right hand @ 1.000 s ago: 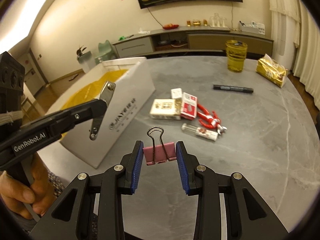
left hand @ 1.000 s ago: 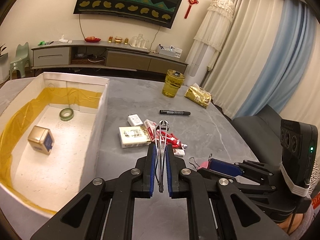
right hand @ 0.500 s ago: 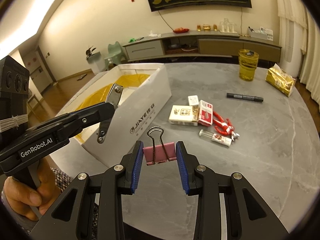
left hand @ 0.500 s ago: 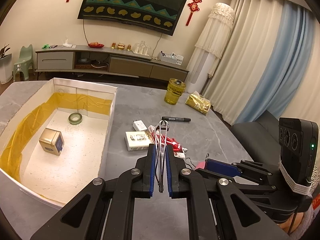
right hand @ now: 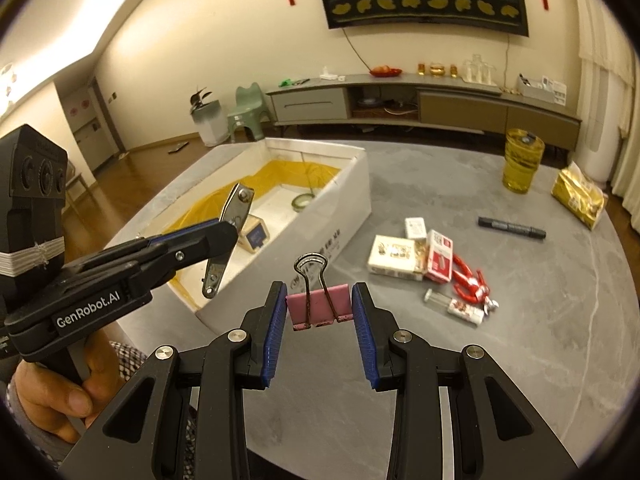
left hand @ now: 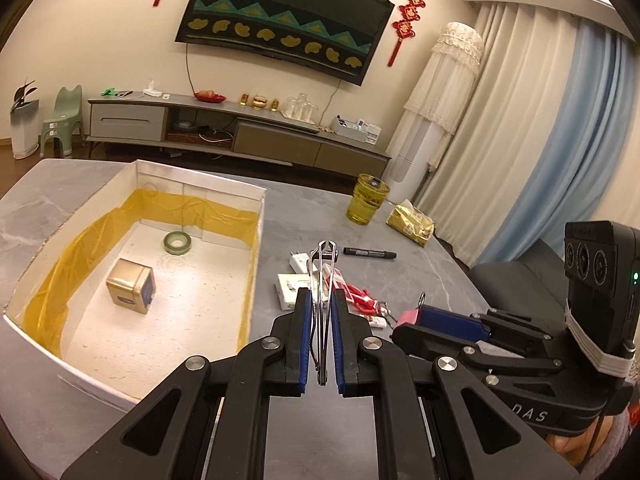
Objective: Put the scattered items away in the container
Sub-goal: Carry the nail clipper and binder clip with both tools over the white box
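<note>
From the left wrist, the left tongs pinch a metal nail clipper edge-on, its long axis pointing ahead; the white container lies just to their left, so the left hand is nearer.

From the right wrist, the right tongs clamp a pink binder clip, handles up, the container ahead-left. Boxes and a marker dot the grey surface; a TV cabinet lines the wall.

A pink clip with dark wire handles sits between blue pads, a white box is lined yellow, the tabletop is veined grey, and a black marker lies centre right.
</note>
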`<state>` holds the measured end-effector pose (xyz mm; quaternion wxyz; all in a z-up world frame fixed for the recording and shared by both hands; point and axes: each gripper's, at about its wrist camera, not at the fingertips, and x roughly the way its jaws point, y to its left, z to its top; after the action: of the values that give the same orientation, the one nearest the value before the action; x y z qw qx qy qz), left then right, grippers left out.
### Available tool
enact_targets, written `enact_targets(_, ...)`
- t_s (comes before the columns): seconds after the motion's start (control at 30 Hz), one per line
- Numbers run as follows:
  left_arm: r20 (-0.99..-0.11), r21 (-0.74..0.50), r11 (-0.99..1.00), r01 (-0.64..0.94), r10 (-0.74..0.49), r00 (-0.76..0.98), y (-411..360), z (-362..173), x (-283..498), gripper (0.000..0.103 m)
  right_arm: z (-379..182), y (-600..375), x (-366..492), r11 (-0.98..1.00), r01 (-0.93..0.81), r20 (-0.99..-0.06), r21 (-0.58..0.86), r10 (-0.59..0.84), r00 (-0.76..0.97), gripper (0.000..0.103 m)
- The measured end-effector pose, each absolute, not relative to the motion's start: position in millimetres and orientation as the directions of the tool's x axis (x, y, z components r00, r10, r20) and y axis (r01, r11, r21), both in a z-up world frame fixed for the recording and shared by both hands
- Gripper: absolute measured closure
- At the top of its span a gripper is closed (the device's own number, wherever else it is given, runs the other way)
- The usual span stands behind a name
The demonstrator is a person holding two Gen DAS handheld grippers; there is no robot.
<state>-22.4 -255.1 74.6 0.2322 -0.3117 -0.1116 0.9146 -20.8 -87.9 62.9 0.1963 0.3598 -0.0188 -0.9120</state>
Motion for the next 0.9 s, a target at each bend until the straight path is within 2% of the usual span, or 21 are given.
enact_targets(0.9,-0.531,-0.379,-0.891,-0.251,0.431,-0.730,-302,69,-38,0.093,87,-138,-70,-0.881,0.462,-0.639,0.106,-0.416,-0.647,0.067)
